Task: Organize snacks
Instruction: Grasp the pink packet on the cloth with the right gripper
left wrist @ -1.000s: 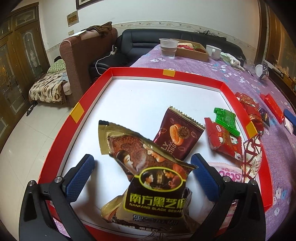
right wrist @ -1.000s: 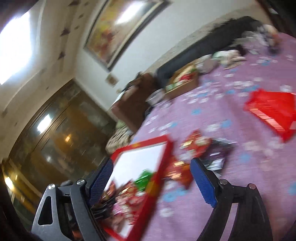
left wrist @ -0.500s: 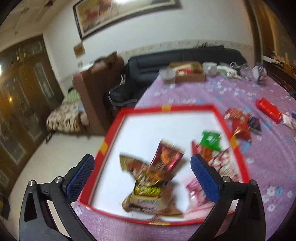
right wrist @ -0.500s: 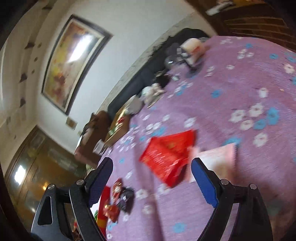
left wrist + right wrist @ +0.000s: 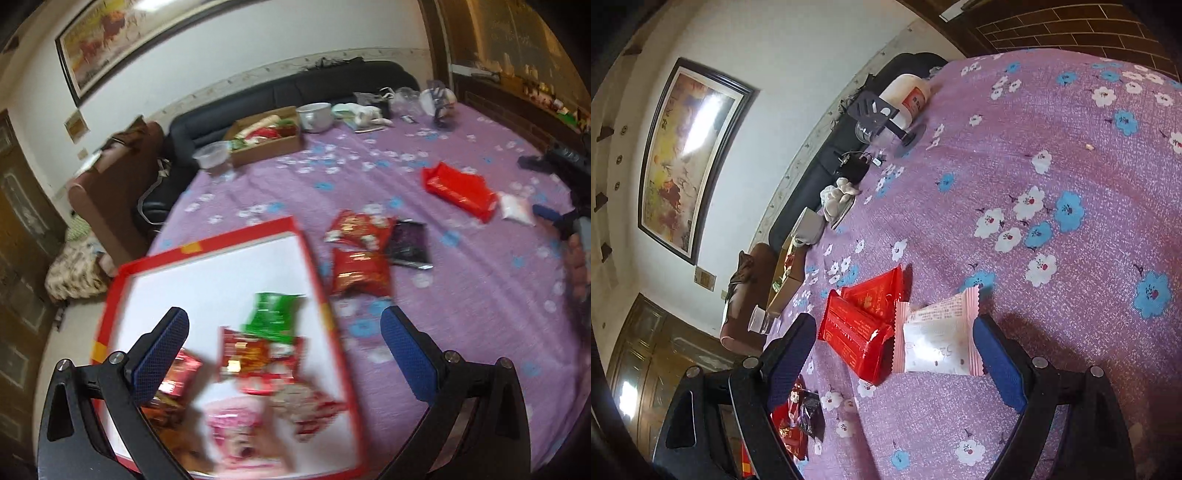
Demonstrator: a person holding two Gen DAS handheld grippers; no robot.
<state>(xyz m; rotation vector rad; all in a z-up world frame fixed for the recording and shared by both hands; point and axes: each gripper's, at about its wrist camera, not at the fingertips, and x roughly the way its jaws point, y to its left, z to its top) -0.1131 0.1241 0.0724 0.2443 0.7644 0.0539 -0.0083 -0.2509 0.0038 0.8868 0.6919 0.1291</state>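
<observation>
A red-rimmed white tray [image 5: 310, 258] holds several snack packets, among them a green one [image 5: 271, 315]. My left gripper [image 5: 282, 354] is open and empty, raised above the tray's right rim. Two red packets [image 5: 360, 275] and a dark packet [image 5: 410, 243] lie on the purple cloth right of the tray. My right gripper [image 5: 895, 363] is open, low over the cloth, with a pink-white packet [image 5: 938, 339] and part of a red packet [image 5: 858, 332] between its fingers. The right gripper also shows in the left wrist view [image 5: 557, 218], next to the red packet [image 5: 458, 190].
A cardboard box [image 5: 266, 142], a clear cup [image 5: 210, 155] and a white bowl [image 5: 314, 114] stand at the table's far side. A white bottle [image 5: 908, 98] and a black stand [image 5: 877, 112] are further back. A black sofa [image 5: 295, 85] lies beyond.
My left gripper has lifted away from the sesame packet and swung right. My right gripper has swung right and come down around the pink-white and red packets.
</observation>
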